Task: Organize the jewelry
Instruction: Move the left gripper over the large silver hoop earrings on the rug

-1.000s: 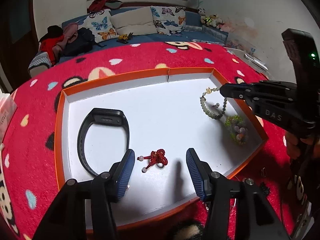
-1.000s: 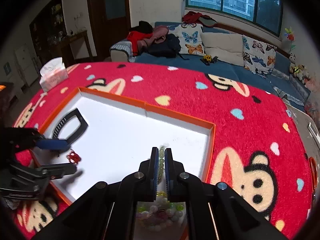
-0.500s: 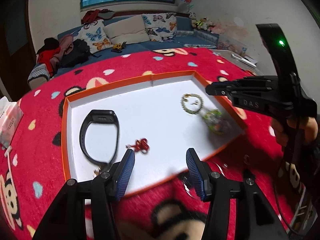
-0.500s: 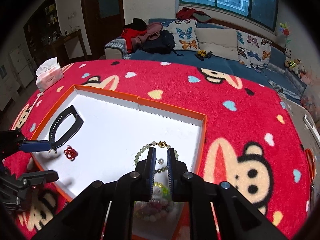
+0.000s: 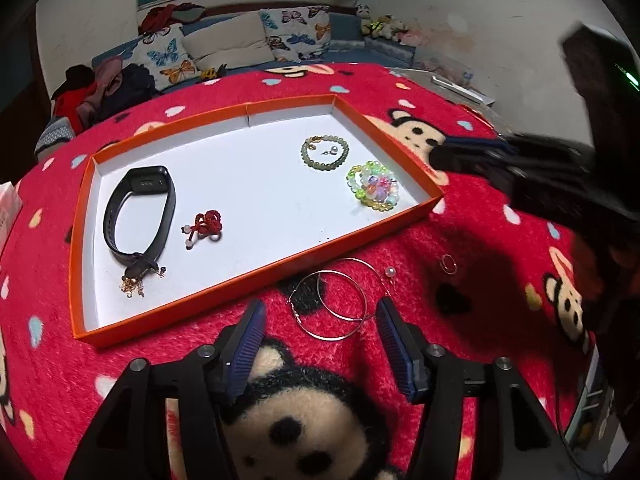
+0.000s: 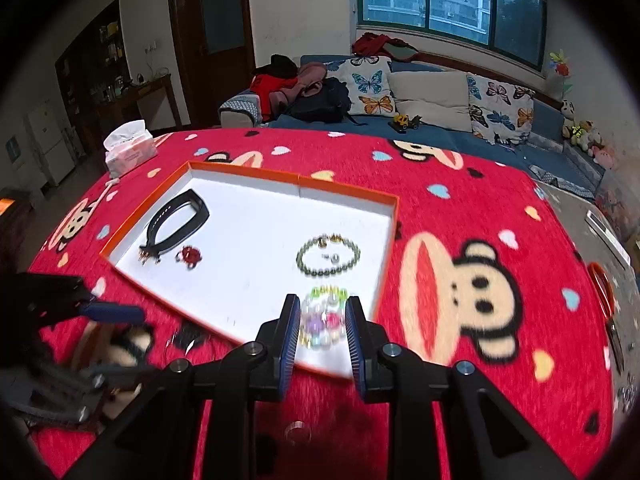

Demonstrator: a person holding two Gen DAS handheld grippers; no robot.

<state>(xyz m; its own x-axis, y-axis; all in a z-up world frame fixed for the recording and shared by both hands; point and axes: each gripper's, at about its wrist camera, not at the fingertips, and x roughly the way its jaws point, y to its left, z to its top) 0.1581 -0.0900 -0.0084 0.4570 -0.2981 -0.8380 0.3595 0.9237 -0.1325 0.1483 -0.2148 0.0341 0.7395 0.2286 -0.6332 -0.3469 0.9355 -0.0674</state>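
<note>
An orange-rimmed white tray (image 5: 256, 106) (image 6: 394, 208) holds a black wristband (image 5: 138, 216) (image 6: 176, 220), a red knot charm (image 5: 206, 224) (image 6: 189, 256), a green bead bracelet (image 5: 325, 152) (image 6: 328, 258) and a multicoloured bead bracelet (image 5: 374, 186) (image 6: 324, 322). Two thin hoop earrings (image 5: 332, 304), a pearl stud (image 5: 390, 272) and a small ring (image 5: 449, 264) (image 6: 298, 432) lie on the red blanket in front of the tray. My left gripper (image 5: 320, 336) is open, just behind the hoops. My right gripper (image 6: 322, 336) is open and empty, above the tray's near corner.
The red monkey-print blanket (image 6: 460, 280) covers the table. A tissue box (image 6: 130, 152) stands at the far left. An orange bangle (image 6: 602, 288) lies at the right edge. A sofa with cushions (image 6: 428, 96) is behind.
My right gripper let go of the green bead bracelet in the tray, opened and drew back. My left gripper pulled back out of the tray to the hoops on the blanket.
</note>
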